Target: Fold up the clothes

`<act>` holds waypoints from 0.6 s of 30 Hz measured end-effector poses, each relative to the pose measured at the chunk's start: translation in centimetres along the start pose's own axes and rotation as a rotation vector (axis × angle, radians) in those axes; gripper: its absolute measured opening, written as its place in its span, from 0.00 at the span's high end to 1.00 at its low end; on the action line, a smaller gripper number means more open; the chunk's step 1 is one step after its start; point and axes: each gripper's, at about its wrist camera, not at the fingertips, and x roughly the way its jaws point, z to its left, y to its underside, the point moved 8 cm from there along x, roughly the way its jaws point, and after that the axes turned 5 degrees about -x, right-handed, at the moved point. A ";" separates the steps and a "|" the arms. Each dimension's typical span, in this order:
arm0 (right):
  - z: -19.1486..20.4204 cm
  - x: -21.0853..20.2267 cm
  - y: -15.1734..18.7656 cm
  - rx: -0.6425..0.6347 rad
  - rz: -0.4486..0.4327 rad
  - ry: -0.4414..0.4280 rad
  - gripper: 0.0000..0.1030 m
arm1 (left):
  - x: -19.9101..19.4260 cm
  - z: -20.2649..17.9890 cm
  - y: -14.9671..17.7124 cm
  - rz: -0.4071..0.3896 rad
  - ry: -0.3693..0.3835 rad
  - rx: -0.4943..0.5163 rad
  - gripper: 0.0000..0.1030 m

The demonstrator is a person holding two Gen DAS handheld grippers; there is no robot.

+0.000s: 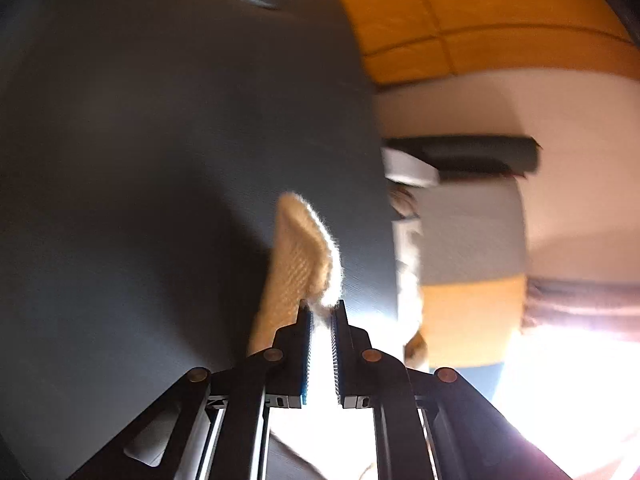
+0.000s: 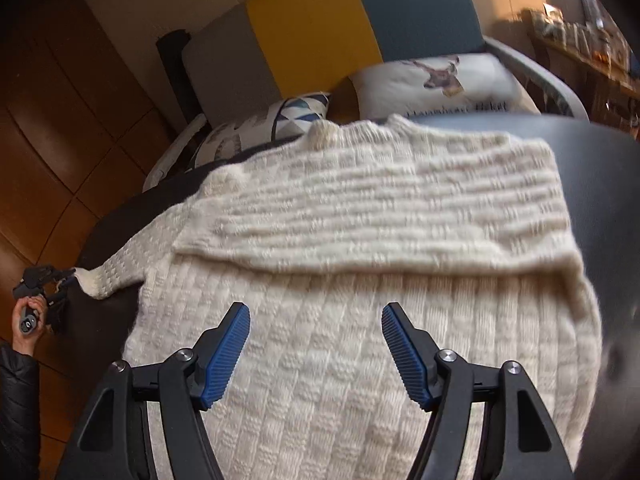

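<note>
My left gripper [image 1: 320, 308] has its 2 blue-padded jaws drawn nearly together, pinching the tip of a cream knitted sleeve [image 1: 300, 264] right at the fingertips. In the left wrist view that sleeve end stands up against a dark grey surface [image 1: 160, 160], with a wooden floor [image 1: 460, 20] beyond it. From the right wrist view I can see the same gripper [image 2: 68, 276] far off to the left, held in my left hand [image 2: 30, 312], with the sleeve stretched out sideways from the body of the sweater [image 2: 360, 260].

My right gripper [image 2: 316, 316] hangs with its jaws spread wide apart, gripping nothing, over the lower part of the sweater; whether the pads touch the knit I cannot tell. The sweater lies flat on the dark surface, and its upper part is folded down across the body in a wide band. Behind it are 2 cushions, 1 with a deer print [image 2: 440, 76] and 1 with blue triangles [image 2: 276, 120], against a grey, yellow and teal sofa back [image 2: 320, 28].
</note>
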 end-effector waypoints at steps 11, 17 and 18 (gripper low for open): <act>-3.2 6.6 -1.8 0.024 0.132 0.062 0.32 | 4.0 -11.9 11.7 0.191 0.132 0.230 0.92; -2.9 7.6 -0.9 -0.013 0.128 0.075 0.28 | 9.5 -15.0 21.2 0.342 0.115 0.356 0.92; -2.8 7.6 -0.9 -0.021 0.128 0.076 0.27 | 10.7 -15.4 22.8 0.369 0.107 0.373 0.92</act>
